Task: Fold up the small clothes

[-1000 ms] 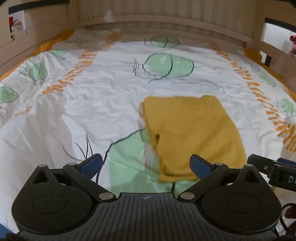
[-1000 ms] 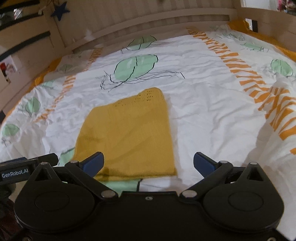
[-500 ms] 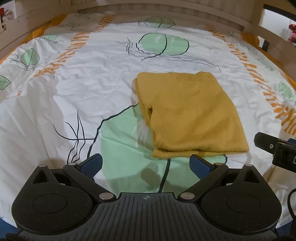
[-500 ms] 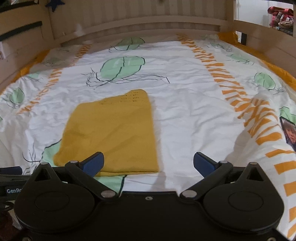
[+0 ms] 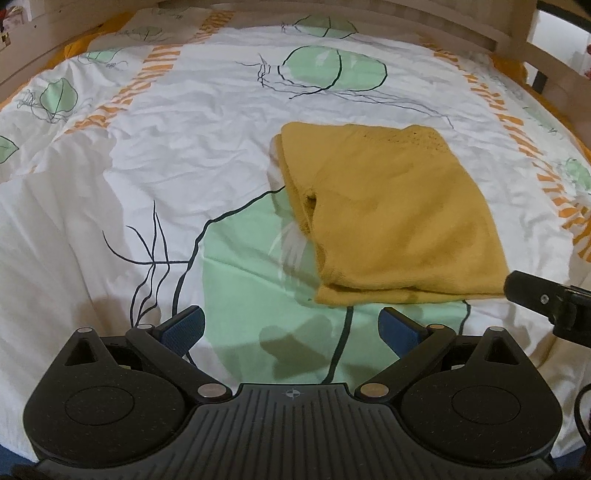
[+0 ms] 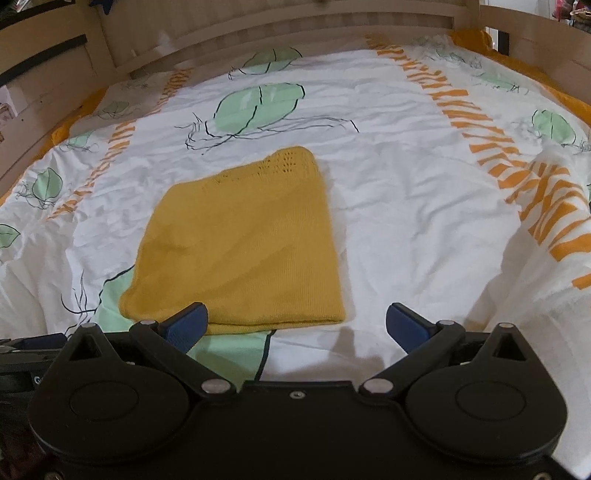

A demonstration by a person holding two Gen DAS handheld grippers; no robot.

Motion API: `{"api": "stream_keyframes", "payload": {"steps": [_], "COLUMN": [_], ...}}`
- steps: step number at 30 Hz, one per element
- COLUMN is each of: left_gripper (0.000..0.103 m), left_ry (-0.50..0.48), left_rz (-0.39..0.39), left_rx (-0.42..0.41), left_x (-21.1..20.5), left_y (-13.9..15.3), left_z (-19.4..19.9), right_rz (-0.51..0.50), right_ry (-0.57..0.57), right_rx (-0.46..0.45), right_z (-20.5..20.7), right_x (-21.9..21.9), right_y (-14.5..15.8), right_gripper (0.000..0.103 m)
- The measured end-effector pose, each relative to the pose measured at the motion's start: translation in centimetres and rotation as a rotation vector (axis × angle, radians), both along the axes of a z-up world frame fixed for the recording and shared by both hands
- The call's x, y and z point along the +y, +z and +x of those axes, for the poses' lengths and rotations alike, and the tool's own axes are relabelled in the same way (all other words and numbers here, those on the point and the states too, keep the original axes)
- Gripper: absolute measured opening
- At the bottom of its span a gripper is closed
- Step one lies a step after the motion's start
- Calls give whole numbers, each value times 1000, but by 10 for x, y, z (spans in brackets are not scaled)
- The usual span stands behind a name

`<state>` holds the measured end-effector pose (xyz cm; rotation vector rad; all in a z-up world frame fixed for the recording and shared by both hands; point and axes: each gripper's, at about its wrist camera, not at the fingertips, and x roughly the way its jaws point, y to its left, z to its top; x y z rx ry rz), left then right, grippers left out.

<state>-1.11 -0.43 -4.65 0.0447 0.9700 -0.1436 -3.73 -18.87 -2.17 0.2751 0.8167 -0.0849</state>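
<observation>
You have the yellow knit top [image 5: 399, 218] lying folded into a neat rectangle on the bedspread [image 5: 184, 155], near the middle of the bed and just ahead of both tools, so the step in hand looks like the end of this fold or the pause before one more. Your left gripper [image 5: 291, 326] hovers over the green leaf print with its fingers spread wide and nothing between them; the near edge of the top lies just beyond its right finger. Your right gripper [image 6: 295, 321] is likewise spread and empty, its left finger [image 6: 186, 323] overlapping the near hem of the top [image 6: 243, 240] in the right wrist view, though you cannot tell from here whether it touches the cloth. On the left side of the bundle the layers gape a little and a bit of white shows beneath; whether that is part of the garment or the bedding is unclear. If you judge another fold is wanted, you would need to pinch the near corners through all layers and carry them toward the far openwork edge, keeping the stack aligned; otherwise, smooth the loose side. No basket, box or other container is in view, only the wooden bed rail [image 6: 280, 29] around the bed.
</observation>
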Motion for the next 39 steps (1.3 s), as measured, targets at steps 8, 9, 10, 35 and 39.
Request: {"api": "stream_keyframes", "payload": {"steps": [8,9,10,35,39], "left_gripper": [101,101,101,101,101], "left_ry": [4,5,5,3,-2], "left_rz": [-5,-5,-5,-19,-16], "left_rx": [26,28,30,48,52], "left_x": [3,3,3,3,1], "left_y": [-6,-7,-7,-12,-12], "left_z": [4,4,4,4,3], "right_rz": [3,5,7,32,36], "right_ry": [0,1,2,18,18], "right_rx": [31,32,32,48,49], "right_z": [4,4,4,6,6], "right_x": [0,0,0,4,5], "right_y": [-5,-6,-6,-11,-12], "right_gripper": [102,102,102,102,102]}}
